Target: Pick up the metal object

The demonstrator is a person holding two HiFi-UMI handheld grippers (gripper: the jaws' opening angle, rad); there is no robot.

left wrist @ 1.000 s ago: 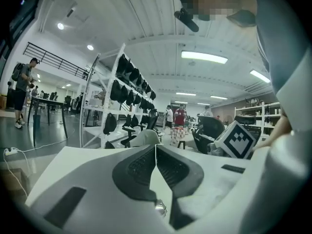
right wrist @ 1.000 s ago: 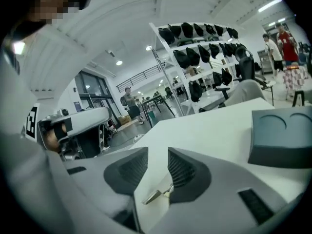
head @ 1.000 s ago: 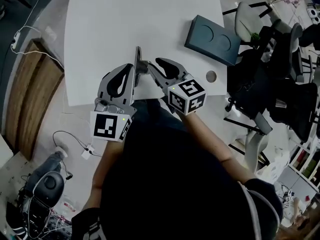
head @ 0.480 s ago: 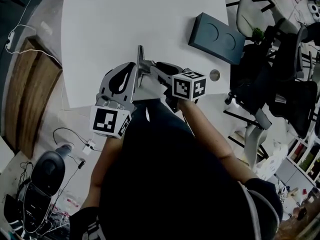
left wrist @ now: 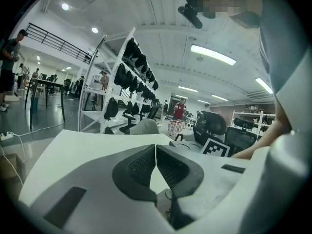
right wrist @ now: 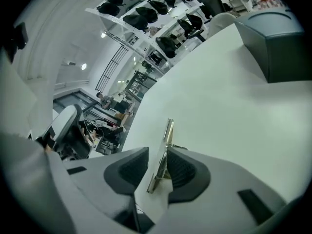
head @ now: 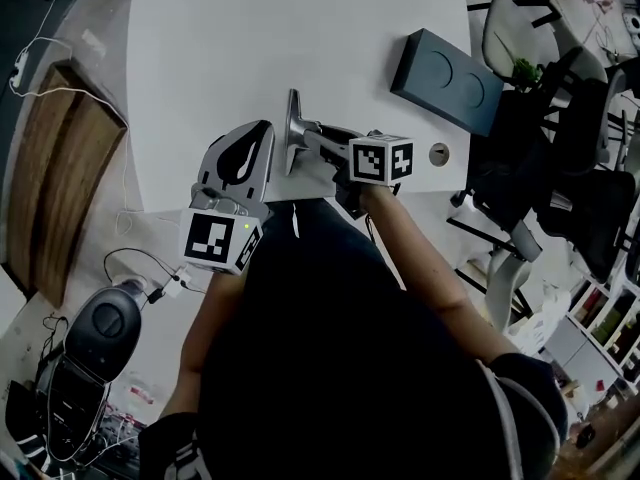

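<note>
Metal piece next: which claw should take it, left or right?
Right. The right claw has the metal object standing between its jaws, against one jaw with a gap to the other, so it probably only needs to close. The left claw is shut, empty, off to the side.

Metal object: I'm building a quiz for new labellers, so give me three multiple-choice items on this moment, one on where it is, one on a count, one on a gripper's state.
1. Where is the metal object?
A) between the jaws of the right gripper
B) on the floor
C) on a chair seat

2. How many round hollows mark the top of the grey box?
A) one
B) two
C) four

3. How do the jaws of the left gripper stand?
A) wide apart
B) together, on nothing
C) clamped on a cable

Answers:
1 A, the right gripper view shows it between them.
2 B, the head view shows two circles.
3 B, the left gripper view shows them meeting, nothing between.
</note>
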